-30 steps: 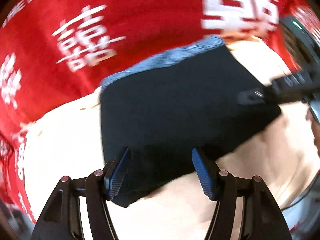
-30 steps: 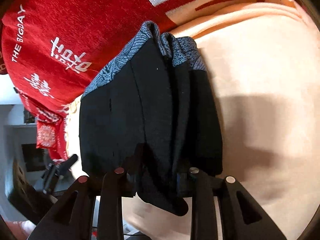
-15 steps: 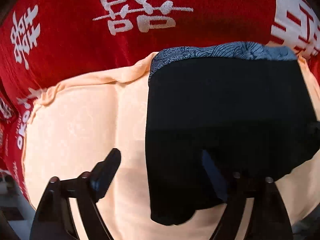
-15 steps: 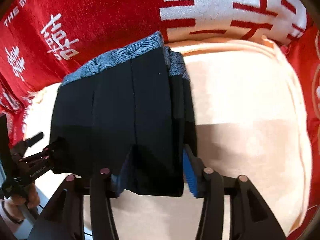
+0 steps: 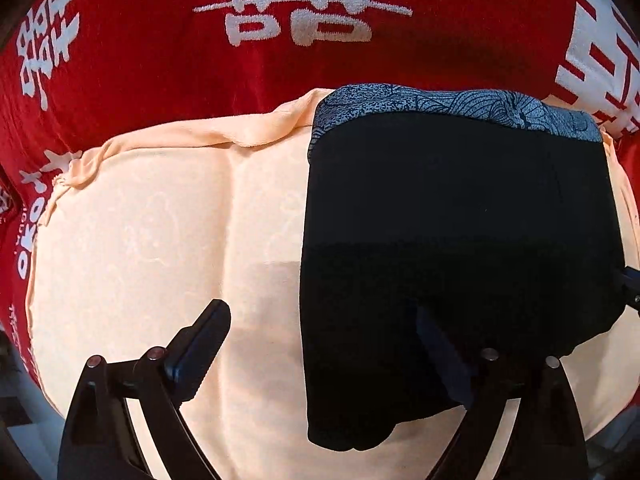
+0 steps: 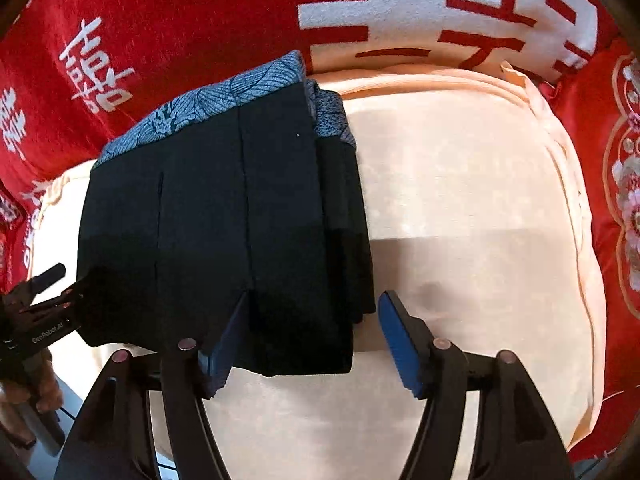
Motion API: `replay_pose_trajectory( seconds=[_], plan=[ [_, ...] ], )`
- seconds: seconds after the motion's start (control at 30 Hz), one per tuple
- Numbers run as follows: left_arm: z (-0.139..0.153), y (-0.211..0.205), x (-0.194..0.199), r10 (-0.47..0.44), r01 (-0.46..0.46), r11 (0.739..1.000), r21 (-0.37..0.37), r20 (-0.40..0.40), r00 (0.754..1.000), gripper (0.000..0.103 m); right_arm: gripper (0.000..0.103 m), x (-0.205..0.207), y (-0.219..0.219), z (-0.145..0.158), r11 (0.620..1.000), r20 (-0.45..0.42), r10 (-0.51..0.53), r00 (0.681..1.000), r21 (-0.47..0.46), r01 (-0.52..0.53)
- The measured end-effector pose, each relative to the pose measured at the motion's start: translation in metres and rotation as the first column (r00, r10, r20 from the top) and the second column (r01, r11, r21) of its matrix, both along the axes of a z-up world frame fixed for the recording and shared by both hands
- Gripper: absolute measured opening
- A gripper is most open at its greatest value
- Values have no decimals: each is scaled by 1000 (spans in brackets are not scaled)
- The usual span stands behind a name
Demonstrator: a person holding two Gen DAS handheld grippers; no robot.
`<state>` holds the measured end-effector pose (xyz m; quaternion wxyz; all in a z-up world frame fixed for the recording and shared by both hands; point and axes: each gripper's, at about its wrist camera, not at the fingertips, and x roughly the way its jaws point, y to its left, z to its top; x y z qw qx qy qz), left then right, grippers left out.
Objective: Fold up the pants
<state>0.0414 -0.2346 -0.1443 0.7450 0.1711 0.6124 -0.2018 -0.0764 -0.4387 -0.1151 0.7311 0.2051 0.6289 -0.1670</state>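
The black pants (image 5: 460, 240) with a blue patterned waistband lie folded into a compact stack on the peach cloth (image 5: 160, 240). In the right wrist view the stack (image 6: 224, 220) shows several layers at its right edge. My left gripper (image 5: 320, 332) is open; its right finger lies over the pants' near left corner and its left finger over the peach cloth. My right gripper (image 6: 312, 320) is open, with its fingers on either side of the stack's near right edge. The left gripper also shows in the right wrist view (image 6: 44, 300), at the stack's left edge.
A red blanket with white characters (image 5: 240, 60) lies behind the peach cloth. A red embroidered cushion (image 6: 616, 200) is at the right. The peach cloth (image 6: 460, 220) is bare to the right of the stack.
My right gripper has opened and let go of the pants' near edge. My left gripper has shifted left, off the stack's middle, and the stack now lies flat.
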Motion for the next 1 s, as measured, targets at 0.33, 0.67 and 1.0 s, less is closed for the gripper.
replay_pose_trajectory(
  seconds=[0.33,0.67,1.0],
  plan=[
    [-2,0,7,0,0,1000,1,-35,999,95,71,-8,-4,5,999,-8,-24,1000,26,24],
    [-1,2,10,12,-13,1000,-16,-60,998,95,71,-31,-17,8,995,-13,-79,997,54,79],
    [-2,2,17,17,-19,999,-28,-92,996,95,71,-43,-30,10,985,4,-135,991,106,134]
  ],
)
